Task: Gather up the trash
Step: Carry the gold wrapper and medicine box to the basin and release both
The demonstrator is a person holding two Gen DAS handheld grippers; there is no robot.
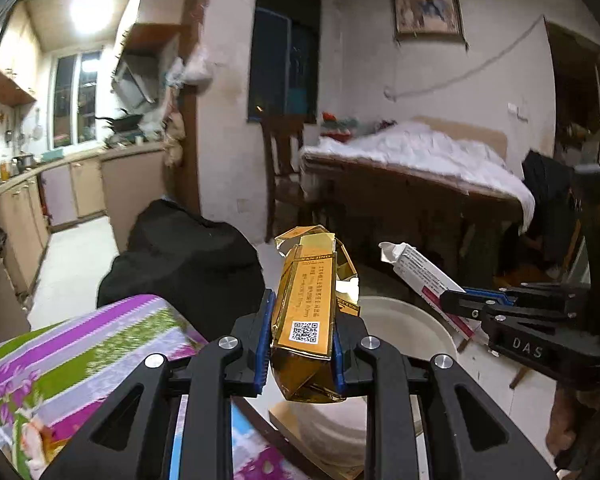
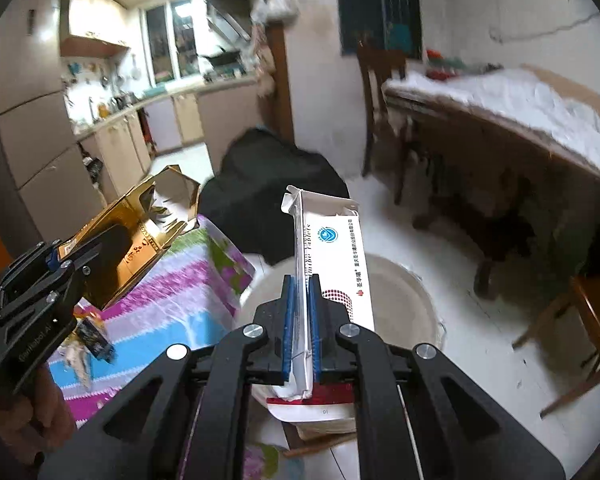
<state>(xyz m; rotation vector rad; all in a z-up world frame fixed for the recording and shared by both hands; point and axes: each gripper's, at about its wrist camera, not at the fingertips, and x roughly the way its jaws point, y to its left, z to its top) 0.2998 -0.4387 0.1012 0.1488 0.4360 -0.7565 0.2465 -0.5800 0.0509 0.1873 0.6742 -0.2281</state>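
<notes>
My left gripper (image 1: 300, 336) is shut on a crushed gold cigarette pack (image 1: 308, 304), gripped by its sides and standing up between the blue pads. My right gripper (image 2: 301, 320) is shut on a flattened white and red medicine box (image 2: 332, 264) that sticks up and forward. Both are held above a round white bucket (image 2: 404, 300), whose rim (image 1: 412, 316) shows just beyond the left gripper. In the right wrist view the left gripper (image 2: 56, 256) with the gold pack (image 2: 140, 232) is at the left. The right gripper (image 1: 456, 304) with the white box (image 1: 420, 272) enters the left wrist view from the right.
A table with a striped floral cloth (image 1: 80, 352) lies at the lower left, with scraps on it (image 2: 88, 344). A black bag (image 1: 188, 260) sits on the floor behind. A dark wooden table under a white cloth (image 1: 412, 156), chairs (image 2: 592, 312) and kitchen cabinets (image 1: 84, 188) surround the white floor.
</notes>
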